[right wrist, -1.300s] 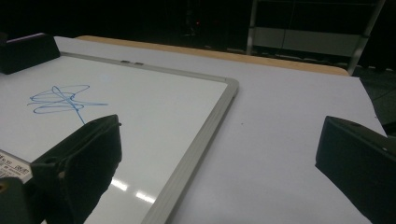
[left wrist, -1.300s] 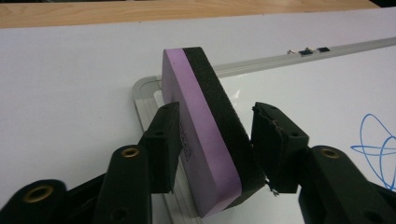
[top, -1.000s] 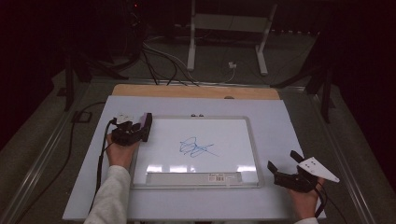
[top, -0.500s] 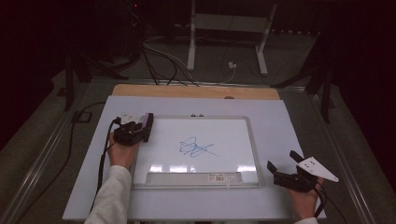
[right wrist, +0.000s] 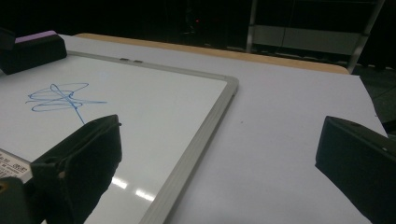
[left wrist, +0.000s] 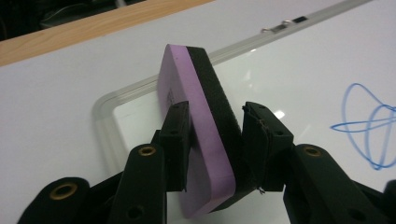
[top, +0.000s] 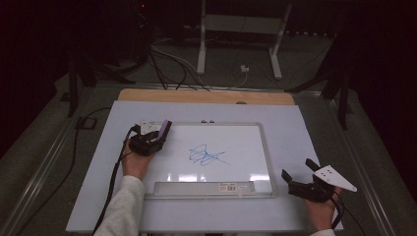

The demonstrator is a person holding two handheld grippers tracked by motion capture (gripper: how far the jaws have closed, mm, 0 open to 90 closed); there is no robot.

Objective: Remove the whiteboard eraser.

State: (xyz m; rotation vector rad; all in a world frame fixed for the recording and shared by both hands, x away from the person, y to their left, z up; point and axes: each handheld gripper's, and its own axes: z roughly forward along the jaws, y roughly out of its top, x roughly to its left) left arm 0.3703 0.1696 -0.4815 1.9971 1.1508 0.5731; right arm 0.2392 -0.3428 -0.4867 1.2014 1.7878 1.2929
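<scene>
My left tongs (top: 158, 138) sit at the left of the high view, at the board's upper left corner. They are squeezed tight on the eraser (left wrist: 198, 126). One jaw presses the purple side and the other presses the black side. The eraser stands on its edge, tipped a little, with most of it sticking out past the jaws.

I think the eraser is very light. The purple part looks like foam, so it should be soft and squash a bit. The black part looks fuzzy, and that is the side that rubs. It should not break or slip. Holding it by its two flat sides, near one end, looks like a good way to hold it. To wipe, the black side has to lie flat on the board.

The board (top: 246, 142) lies flat in the middle of the table (top: 295, 118). It is white, smooth and shiny, with a grey rim. A blue scribble (top: 206, 155) is in the middle of it, a little way right of the eraser. A tray with a small label (top: 228, 187) runs along the board's bottom edge.

My right tongs (top: 300, 178) are at the lower right, off the board and near its corner. Their jaws stand wide apart and hold nothing.

The table top is pale and has a wooden strip (top: 206, 96) at its far edge. The room behind is dark, with cables (top: 167, 64) and a metal stand (top: 241, 29) on the floor.
</scene>
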